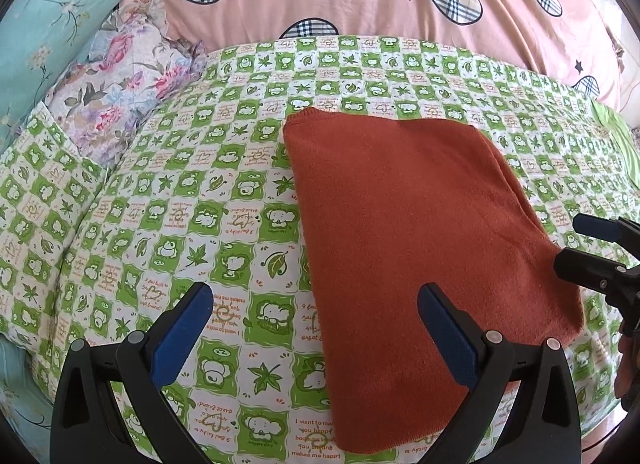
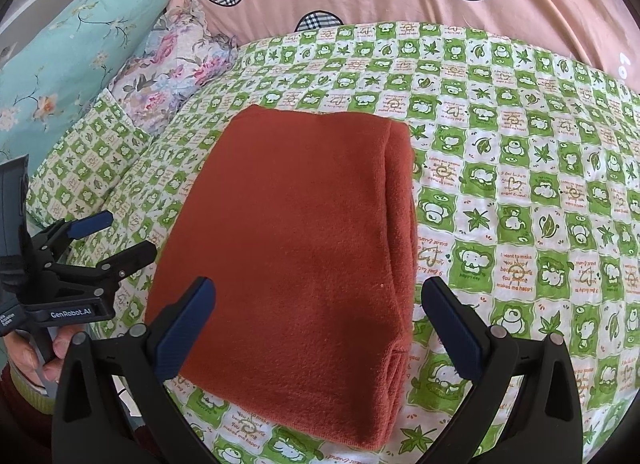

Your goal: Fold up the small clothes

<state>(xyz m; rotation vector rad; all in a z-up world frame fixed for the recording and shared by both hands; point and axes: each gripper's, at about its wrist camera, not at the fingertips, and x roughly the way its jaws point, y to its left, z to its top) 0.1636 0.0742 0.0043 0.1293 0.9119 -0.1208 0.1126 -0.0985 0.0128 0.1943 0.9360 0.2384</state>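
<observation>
The rust-orange garment lies folded flat on the green checked bedsheet, while the left gripper and right gripper hover above it, both jaws spread, holding nothing.

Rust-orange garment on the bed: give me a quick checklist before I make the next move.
1. Left gripper open and empty: ok.
2. Right gripper open and empty: ok.
3. Rust-orange garment folded into a neat rectangle: ok.
4. Layered edges stacked along its right side, none spilling out: ok.
5. Garment lies flat on the green patterned sheet, clear of the pillows: ok.
6. Sleeves tucked evenly inside: cannot tell, hidden.
</observation>
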